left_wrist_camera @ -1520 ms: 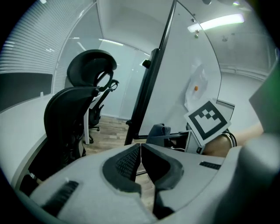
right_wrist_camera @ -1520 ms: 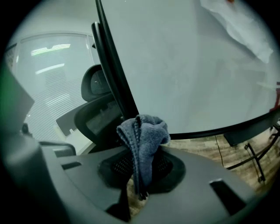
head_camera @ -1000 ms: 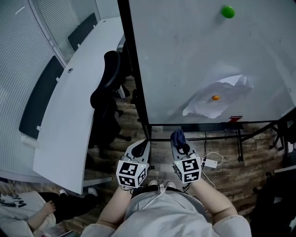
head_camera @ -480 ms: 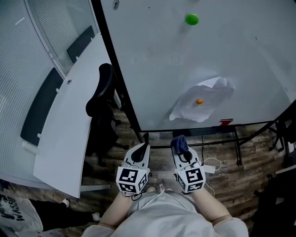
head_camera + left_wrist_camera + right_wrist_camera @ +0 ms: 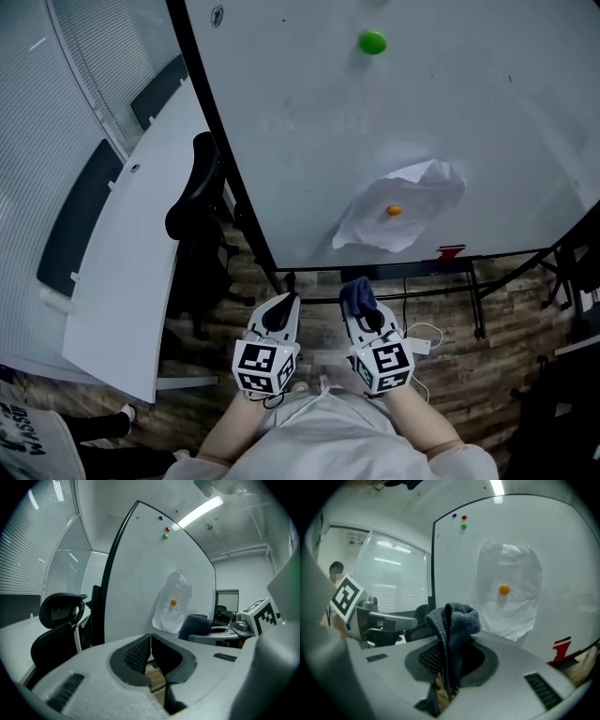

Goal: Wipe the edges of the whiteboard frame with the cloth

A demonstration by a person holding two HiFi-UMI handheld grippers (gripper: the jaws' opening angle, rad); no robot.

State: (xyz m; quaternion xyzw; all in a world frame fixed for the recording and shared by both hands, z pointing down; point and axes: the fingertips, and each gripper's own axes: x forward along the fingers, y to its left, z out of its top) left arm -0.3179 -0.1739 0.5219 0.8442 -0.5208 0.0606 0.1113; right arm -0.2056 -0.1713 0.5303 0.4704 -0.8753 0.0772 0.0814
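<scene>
Right gripper view only: a blue magnet [image 5: 454, 515] and a red magnet [image 5: 464, 517] are sitting above the green magnet [image 5: 372, 42]; the head view is cutting them off.
Right gripper [image 5: 367, 314]: jaws are clamping a dark grey cloth [image 5: 452, 620], which is bunching past the tips, apart from the whiteboard [image 5: 450, 112] and its black frame [image 5: 432, 564].
Left gripper [image 5: 284, 302]: jaws are pressing together on nothing, beside the right one.
Ahead of both: a paper sheet [image 5: 398, 216] is hanging under an orange magnet [image 5: 394, 210].
Left of the left gripper: office chair [image 5: 192, 202], curved white tabletop [image 5: 131, 272].
Beneath: wood-plank floor [image 5: 450, 361].
</scene>
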